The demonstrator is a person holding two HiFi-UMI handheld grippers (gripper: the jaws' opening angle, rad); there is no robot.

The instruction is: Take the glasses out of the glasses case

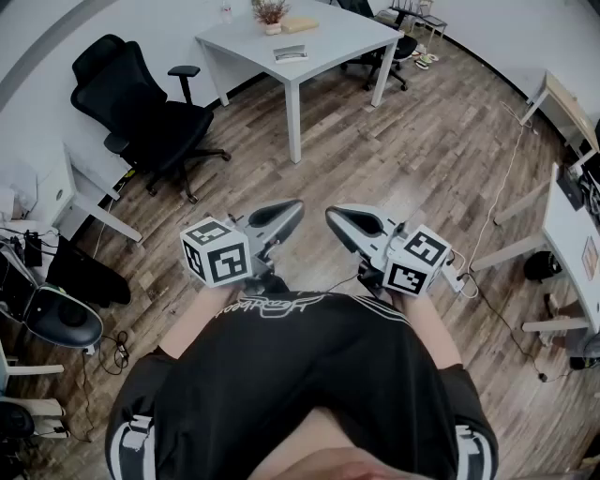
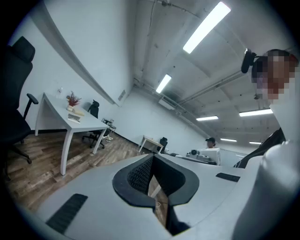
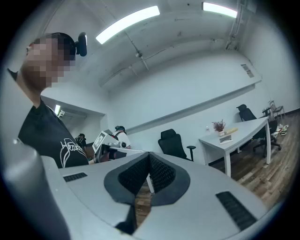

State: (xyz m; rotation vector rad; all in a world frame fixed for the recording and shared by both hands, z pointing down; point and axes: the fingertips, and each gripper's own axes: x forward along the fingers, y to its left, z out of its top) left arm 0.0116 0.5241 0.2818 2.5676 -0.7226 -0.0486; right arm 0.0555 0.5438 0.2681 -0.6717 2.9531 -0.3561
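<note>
Both claws are held level in front of the person's chest, well short of the white bench [image 1: 337, 37]. Left claw [image 1: 294, 208] is closed tip to tip w/ nothing in it. Its own view shows only a sliver of floor behind the pads. Right claw [image 1: 332, 216] is the same, pressed fully together and empty. The two tips point toward each other, near but apart.

No glasses can be made out. The likeliest candidate for the case is a small flat grey thing [image 1: 291, 52] near the bench's front edge, in front of the plant [image 1: 270, 13] and a yellowish item [image 1: 300, 23]. It's too small to be sure. Its long axis seems to run approx. along that front edge, i.e. crosswise to the person's line of approach.

From the bench, the person stands across open wood floor. A black chair [image 1: 141, 112] sits off the bench's left side. The grey thing lies about straight ahead of the left claw's tip, so the left is marginally better lined up, though neither is really nearer. Task looks not yet begun. The next move is prob. to walk up to the bench, then open a claw.
</note>
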